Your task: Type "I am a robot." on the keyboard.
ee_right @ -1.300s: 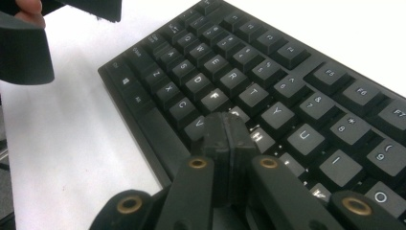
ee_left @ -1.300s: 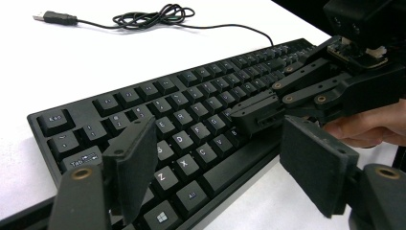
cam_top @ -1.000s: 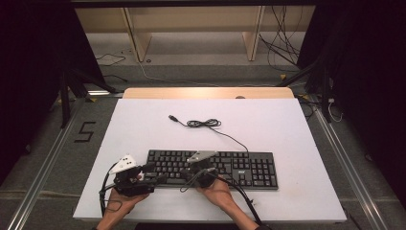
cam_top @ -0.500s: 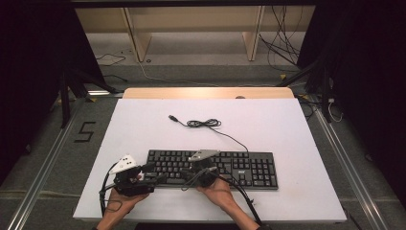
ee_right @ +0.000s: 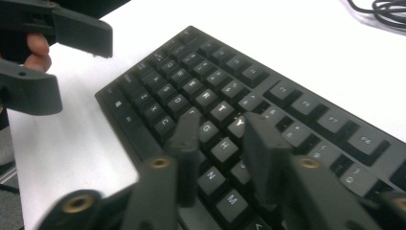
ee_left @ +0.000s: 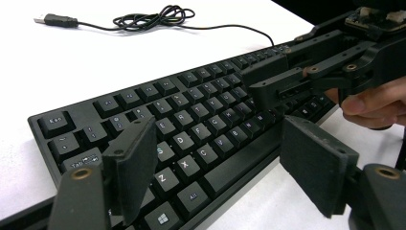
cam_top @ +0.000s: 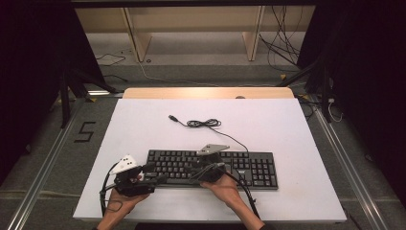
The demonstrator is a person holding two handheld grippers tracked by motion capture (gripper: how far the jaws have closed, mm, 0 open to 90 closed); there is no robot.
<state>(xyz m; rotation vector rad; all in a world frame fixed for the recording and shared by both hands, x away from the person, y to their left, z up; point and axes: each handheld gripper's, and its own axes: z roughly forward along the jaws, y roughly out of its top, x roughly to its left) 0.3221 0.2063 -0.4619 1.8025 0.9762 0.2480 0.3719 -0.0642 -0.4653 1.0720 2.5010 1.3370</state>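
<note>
A black keyboard (cam_top: 249,167) lies near the table's front edge, and its cable (cam_top: 203,123) coils behind it and ends in a USB plug (cam_top: 173,117). My left gripper (cam_top: 155,173) is open at the keyboard's left front corner. In the left gripper view its jaws (ee_left: 225,163) stand wide apart over the bottom-row keys (ee_left: 191,143). My right gripper (cam_top: 194,167) hovers above the middle letter keys and points toward the left end. Its jaws (ee_right: 222,139) have just been opening and stand partly apart over the G and H keys (ee_right: 218,139), with nothing gripped.
The white table (cam_top: 268,120) has bare room behind and to both sides of the keyboard. A wooden strip (cam_top: 206,92) runs along its far edge. Shelving legs and loose floor cables (cam_top: 282,48) lie beyond. The right gripper (ee_left: 297,76) shows in the left gripper view, close above the keys.
The right gripper has shifted slightly to the right and away over the keyboard. The left hand and the keyboard have stayed in place.
</note>
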